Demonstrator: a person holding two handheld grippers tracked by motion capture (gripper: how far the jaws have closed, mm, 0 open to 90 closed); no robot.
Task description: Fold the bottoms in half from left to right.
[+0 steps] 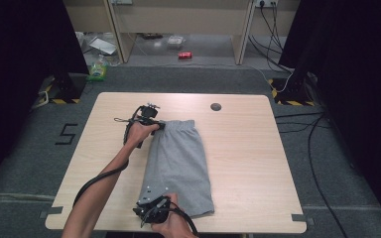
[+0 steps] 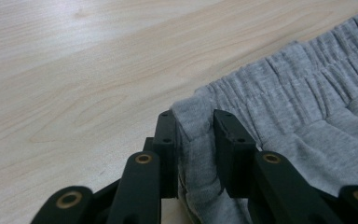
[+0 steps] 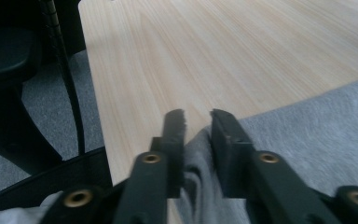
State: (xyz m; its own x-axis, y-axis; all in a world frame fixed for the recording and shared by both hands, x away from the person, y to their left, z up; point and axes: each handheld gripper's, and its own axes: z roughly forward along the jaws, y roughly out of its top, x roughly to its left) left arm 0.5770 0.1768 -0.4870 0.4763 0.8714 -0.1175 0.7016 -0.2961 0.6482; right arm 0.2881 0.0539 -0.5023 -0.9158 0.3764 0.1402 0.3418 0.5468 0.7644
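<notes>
Shorts (image 2: 279,116) edge between left claw (image 2: 196,135) jaws

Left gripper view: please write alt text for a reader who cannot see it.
Two black jaws of the left gripper hold a fold at the waistband corner of grey shorts, which lie on a light wooden table.

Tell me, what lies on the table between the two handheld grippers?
The grey shorts span it in the high view, from left gripper to right gripper.
</notes>
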